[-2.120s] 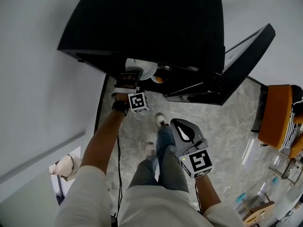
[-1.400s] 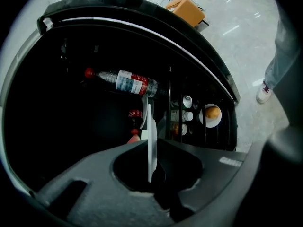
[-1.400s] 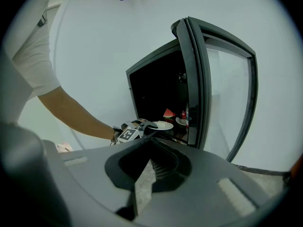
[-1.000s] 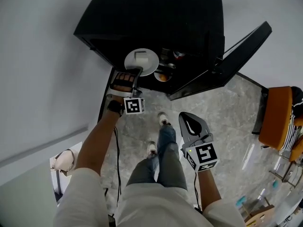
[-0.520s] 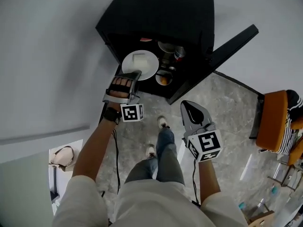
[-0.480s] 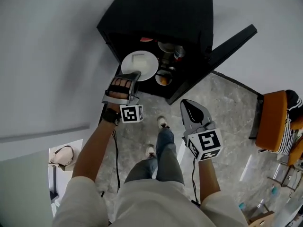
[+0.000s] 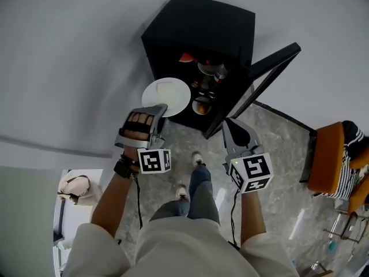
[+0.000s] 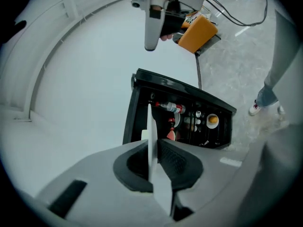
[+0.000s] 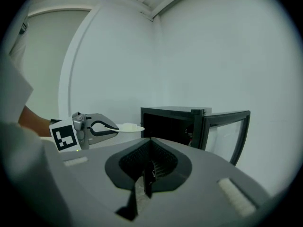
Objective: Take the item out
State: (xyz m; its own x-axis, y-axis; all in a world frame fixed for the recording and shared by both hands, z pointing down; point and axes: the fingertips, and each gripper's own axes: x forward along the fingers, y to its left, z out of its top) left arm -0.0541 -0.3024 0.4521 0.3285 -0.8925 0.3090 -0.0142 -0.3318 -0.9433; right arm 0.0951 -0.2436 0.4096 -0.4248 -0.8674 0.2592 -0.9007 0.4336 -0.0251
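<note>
Black cabinet [image 7: 199, 25], door [image 7: 271, 62] swung open | white plate [image 7: 180, 100] held level just outside the opening | left tongs [image 7: 159, 108] clamped on its rim; right tongs [image 7: 230, 126] closed, empty | removal looks nearly done; next calls for a level carry to a resting spot

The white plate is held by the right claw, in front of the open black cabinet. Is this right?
No. The left claw, not the right one, holds the white plate in front of the open black cabinet. The head view shows this.
</note>
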